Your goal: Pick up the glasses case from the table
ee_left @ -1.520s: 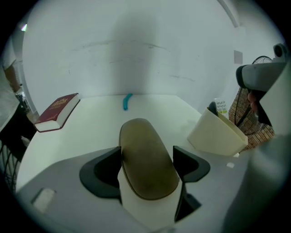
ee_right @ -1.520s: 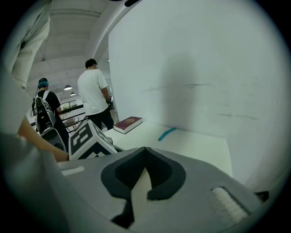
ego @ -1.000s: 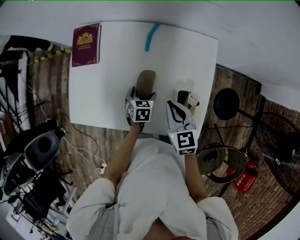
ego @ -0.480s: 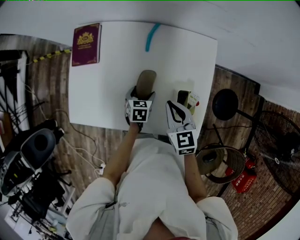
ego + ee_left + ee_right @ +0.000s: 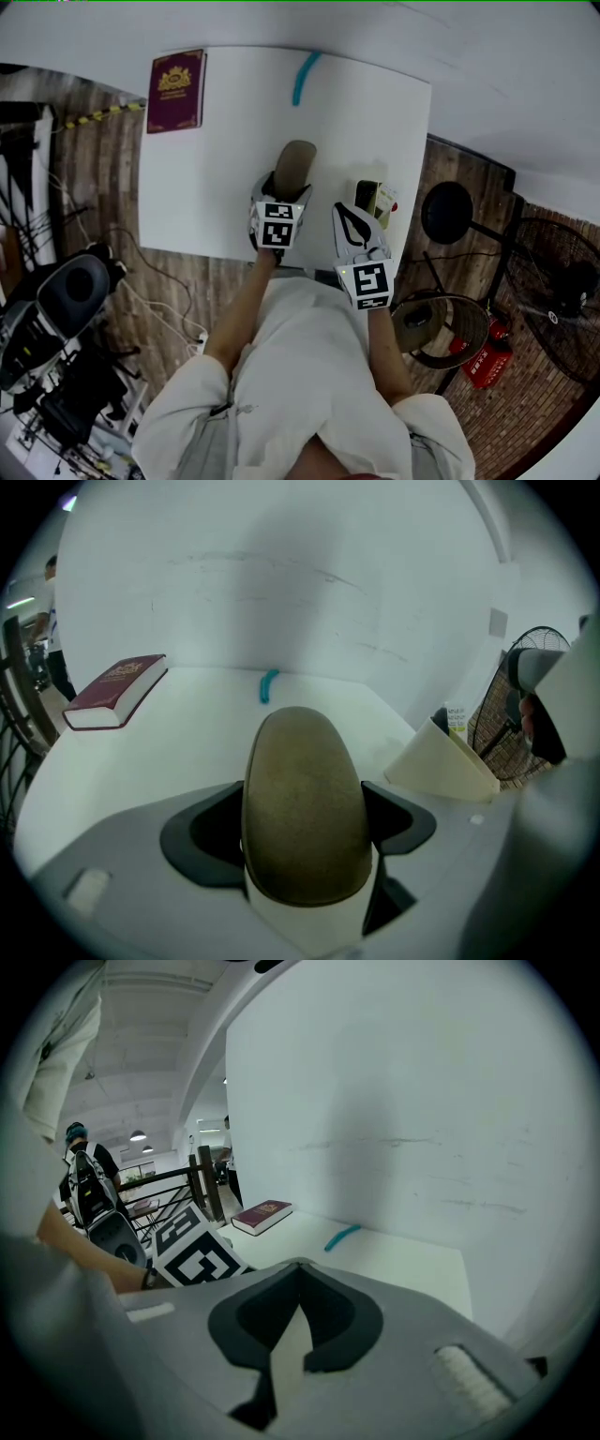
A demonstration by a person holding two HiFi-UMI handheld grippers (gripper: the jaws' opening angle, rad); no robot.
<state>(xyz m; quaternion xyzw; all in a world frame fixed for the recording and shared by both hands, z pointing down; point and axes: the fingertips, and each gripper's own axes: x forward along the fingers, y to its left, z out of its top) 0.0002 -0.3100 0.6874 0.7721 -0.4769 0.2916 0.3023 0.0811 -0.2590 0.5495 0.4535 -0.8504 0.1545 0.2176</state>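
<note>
The glasses case (image 5: 292, 165), an olive-brown oval, lies on the white table (image 5: 206, 187) near its front edge. My left gripper (image 5: 280, 190) reaches over the case's near end. In the left gripper view the case (image 5: 305, 803) fills the gap, and both dark pads (image 5: 211, 832) sit against its sides, so the gripper is shut on it. The case looks to be still resting on the table. My right gripper (image 5: 351, 216) hovers just to the right of the case. Its jaws meet at the tip (image 5: 298, 1269), shut and holding nothing.
A maroon book (image 5: 175, 90) lies at the table's far left corner, and a teal pen (image 5: 304, 75) lies at the far edge. A small dark item and a pale box (image 5: 375, 200) sit by the right gripper. A stool (image 5: 448, 211) and a fan (image 5: 553, 300) stand right of the table.
The left gripper tipped slightly further down over the case and its marker cube shifted a little. The right gripper and the case stayed where they were.
</note>
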